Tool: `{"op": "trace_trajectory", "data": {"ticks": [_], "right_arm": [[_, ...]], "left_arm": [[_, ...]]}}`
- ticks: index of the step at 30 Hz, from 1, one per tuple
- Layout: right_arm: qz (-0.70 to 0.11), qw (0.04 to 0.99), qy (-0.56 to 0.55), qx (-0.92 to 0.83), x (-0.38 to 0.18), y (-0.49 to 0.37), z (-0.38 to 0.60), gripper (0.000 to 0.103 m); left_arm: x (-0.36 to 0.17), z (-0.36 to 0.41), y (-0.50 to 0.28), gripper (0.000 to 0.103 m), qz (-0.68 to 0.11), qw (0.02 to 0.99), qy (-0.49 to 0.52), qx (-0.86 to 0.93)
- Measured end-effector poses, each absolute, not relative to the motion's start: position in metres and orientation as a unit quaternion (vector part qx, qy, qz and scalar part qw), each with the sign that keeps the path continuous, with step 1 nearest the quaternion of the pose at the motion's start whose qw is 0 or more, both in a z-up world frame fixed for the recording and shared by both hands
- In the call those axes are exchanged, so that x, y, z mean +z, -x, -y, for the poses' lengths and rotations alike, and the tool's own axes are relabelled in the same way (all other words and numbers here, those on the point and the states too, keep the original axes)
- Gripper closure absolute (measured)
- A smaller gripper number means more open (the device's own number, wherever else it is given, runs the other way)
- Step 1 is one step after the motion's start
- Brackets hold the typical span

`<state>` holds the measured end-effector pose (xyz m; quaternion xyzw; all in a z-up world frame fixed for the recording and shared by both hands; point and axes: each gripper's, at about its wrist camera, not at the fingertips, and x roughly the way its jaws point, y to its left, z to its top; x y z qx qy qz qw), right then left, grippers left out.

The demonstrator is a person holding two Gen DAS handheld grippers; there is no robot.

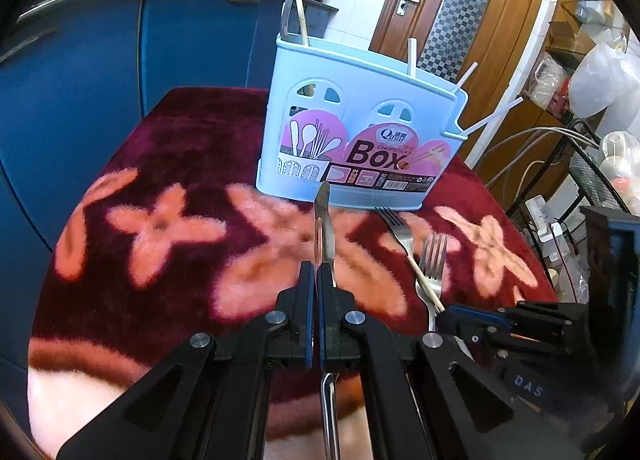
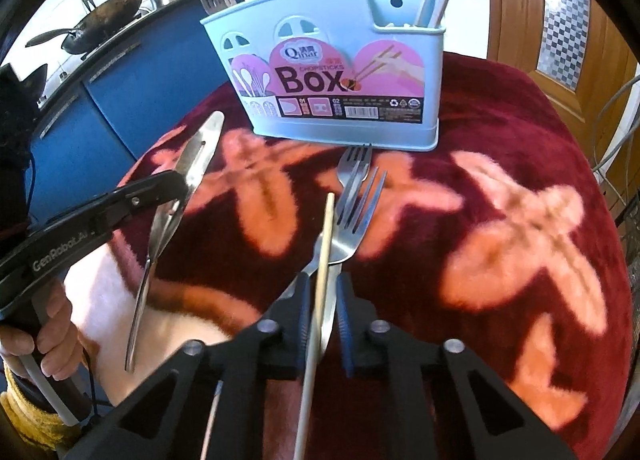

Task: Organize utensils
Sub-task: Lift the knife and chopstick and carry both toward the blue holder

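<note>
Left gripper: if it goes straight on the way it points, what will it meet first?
Probably the blue chopsticks box; the knife held by the left gripper aims at its base, though depth is unclear.

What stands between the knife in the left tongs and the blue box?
Nothing visible does. The left tongs hold the steel table knife, its tip aimed at the light-blue plastic chopsticks box; only bare maroon flowered cloth lies between. The two steel forks lie to the right.
</note>
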<state>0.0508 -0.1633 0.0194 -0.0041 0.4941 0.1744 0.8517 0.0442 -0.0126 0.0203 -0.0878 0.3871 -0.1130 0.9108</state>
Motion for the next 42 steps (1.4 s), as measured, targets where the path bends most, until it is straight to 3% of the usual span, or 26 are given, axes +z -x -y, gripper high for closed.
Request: {"op": "trace_trajectory", "data": {"ticks": [13, 27, 36, 38, 40, 42], "right_arm": [[-0.468, 0.862, -0.041, 0.188, 0.038, -0.042, 0.182, 0.097], [-0.330, 0.921, -0.090, 0.184, 0.089, -0.020, 0.187, 0.097], [-0.321, 0.923, -0.096, 0.187, 0.096, -0.022, 0.191, 0.097], [-0.324, 0.923, -0.095, 0.187, 0.094, -0.020, 0.190, 0.097], [-0.326, 0.922, -0.093, 0.186, 0.093, -0.020, 0.189, 0.097], [-0.328, 0.921, -0.094, 0.186, 0.091, -0.020, 0.189, 0.097]], "left_arm": [[0.037, 0.008, -0.037, 0.103, -0.361, 0.921, 0.094, -0.116], [0.083, 0.002, -0.021, 0.103, -0.268, 0.951, 0.097, -0.117], [0.077, 0.006, -0.042, 0.103, -0.332, 0.932, 0.068, -0.124], [0.069, 0.006, -0.047, 0.099, -0.355, 0.923, 0.071, -0.128], [0.058, 0.005, -0.053, 0.083, -0.381, 0.912, 0.080, -0.131], [0.046, 0.003, -0.057, 0.082, -0.400, 0.903, 0.087, -0.129]]}}
